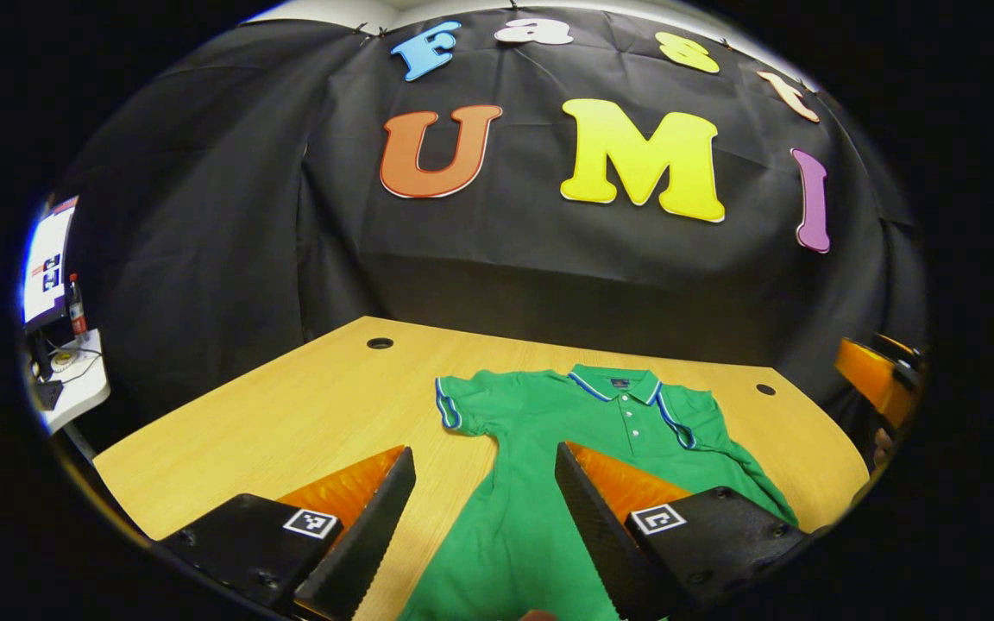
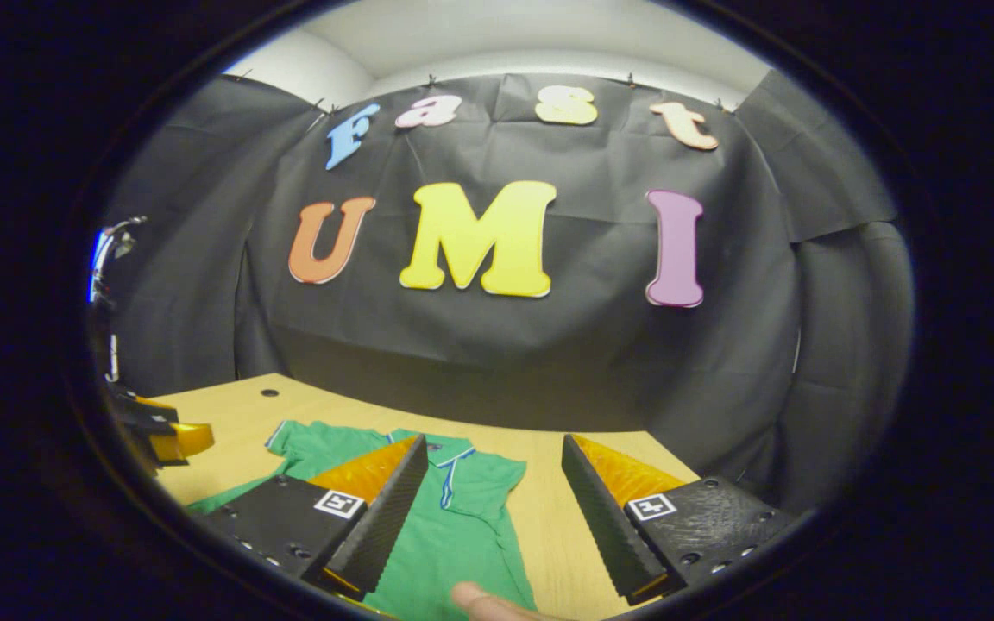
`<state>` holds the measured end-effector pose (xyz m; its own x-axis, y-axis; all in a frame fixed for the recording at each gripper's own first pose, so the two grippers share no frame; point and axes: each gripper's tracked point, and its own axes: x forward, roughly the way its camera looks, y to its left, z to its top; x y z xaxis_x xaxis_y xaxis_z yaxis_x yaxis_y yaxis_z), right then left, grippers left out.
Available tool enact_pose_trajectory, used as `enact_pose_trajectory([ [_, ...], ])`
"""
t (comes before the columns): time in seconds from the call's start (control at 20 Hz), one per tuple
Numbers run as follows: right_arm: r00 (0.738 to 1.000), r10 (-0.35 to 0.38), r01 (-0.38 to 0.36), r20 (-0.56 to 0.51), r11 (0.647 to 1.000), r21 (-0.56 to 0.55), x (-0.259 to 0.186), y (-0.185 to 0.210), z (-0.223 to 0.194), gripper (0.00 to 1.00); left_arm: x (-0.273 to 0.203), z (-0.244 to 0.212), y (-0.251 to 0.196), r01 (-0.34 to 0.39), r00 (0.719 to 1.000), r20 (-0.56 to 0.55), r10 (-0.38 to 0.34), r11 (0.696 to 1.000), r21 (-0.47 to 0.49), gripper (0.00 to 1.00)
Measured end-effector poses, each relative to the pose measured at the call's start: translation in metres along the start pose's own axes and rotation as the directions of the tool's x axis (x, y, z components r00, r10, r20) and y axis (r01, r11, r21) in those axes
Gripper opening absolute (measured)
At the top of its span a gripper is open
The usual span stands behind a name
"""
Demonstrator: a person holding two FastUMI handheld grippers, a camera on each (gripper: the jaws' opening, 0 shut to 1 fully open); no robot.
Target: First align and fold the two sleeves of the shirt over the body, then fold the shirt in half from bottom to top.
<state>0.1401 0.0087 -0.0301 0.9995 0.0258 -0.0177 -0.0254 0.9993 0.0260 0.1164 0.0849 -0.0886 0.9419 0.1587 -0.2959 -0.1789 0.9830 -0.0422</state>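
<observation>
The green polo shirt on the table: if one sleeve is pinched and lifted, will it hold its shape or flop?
Likely floppy: the green polo shirt lies flat on the wooden table with soft wrinkles near its right sleeve. Probably light, so it may drag when pulled. The collar looks somewhat stiffer and may keep its form.

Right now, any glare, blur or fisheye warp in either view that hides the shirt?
Left gripper view: shirt sharp and evenly lit, table edges bowed by fisheye, no glare. Right gripper view: dimmer, shirt partly behind the right gripper, blurred fingertip at the bottom edge.
</observation>
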Motion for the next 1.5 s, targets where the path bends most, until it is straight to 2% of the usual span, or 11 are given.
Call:
enact_pose_trajectory([
  [0.15,0.999,0.012,-0.014,0.03,0.999,0.05,-0.046,-0.008,0.005,0.97,0.034,0.027,0.01,-0.009,0.999,-0.03,0.01,1.0,0.025,1.0],
  [0.35,0.997,0.062,-0.064,0.038,0.995,0.073,-0.075,-0.016,-0.008,0.93,0.096,0.027,0.021,-0.024,0.987,-0.162,0.023,1.0,-0.001,1.0],
  [0.6,0.998,0.029,-0.033,0.05,0.996,0.087,-0.071,-0.046,-0.011,0.95,0.167,-0.013,0.034,-0.057,0.926,-0.377,0.001,0.989,-0.137,1.0],
  [0.9,1.0,0.01,-0.012,0.027,0.998,0.057,-0.052,-0.072,-0.027,0.94,0.221,-0.036,0.046,-0.098,0.879,-0.476,-0.001,0.978,-0.184,1.0],
  [1.15,1.0,-0.006,0.007,-0.018,0.995,0.1,-0.038,-0.083,-0.045,0.96,0.243,-0.061,0.034,-0.091,0.837,-0.548,-0.021,0.98,-0.178,0.76],
  [1.2,1.0,-0.013,0.016,-0.028,0.994,0.105,-0.035,-0.086,-0.048,0.95,0.25,-0.056,0.039,-0.098,0.854,-0.52,-0.005,0.98,-0.171,0.81],
  [1.25,0.999,-0.02,0.023,-0.036,0.994,0.105,-0.033,-0.089,-0.05,0.96,0.253,-0.059,0.04,-0.113,0.848,-0.53,0.005,0.979,-0.171,0.66],
  [1.3,0.999,-0.024,0.028,-0.044,0.994,0.103,-0.032,-0.091,-0.054,0.95,0.252,-0.06,0.041,-0.126,0.841,-0.54,0.022,0.98,-0.157,0.71],
  [1.35,0.998,-0.024,0.029,-0.053,0.995,0.099,-0.03,-0.092,-0.057,0.95,0.254,-0.059,0.042,-0.122,0.844,-0.535,0.021,0.981,-0.153,0.63],
  [1.45,0.998,-0.024,0.03,-0.065,0.995,0.091,-0.026,-0.092,-0.064,0.95,0.257,-0.058,0.044,-0.139,0.842,-0.537,0.042,0.98,-0.141,0.2],
  [1.5,0.997,-0.021,0.028,-0.069,0.996,0.089,-0.025,-0.092,-0.065,0.95,0.257,-0.058,0.049,-0.154,0.842,-0.536,0.068,0.981,-0.116,0.15],
])
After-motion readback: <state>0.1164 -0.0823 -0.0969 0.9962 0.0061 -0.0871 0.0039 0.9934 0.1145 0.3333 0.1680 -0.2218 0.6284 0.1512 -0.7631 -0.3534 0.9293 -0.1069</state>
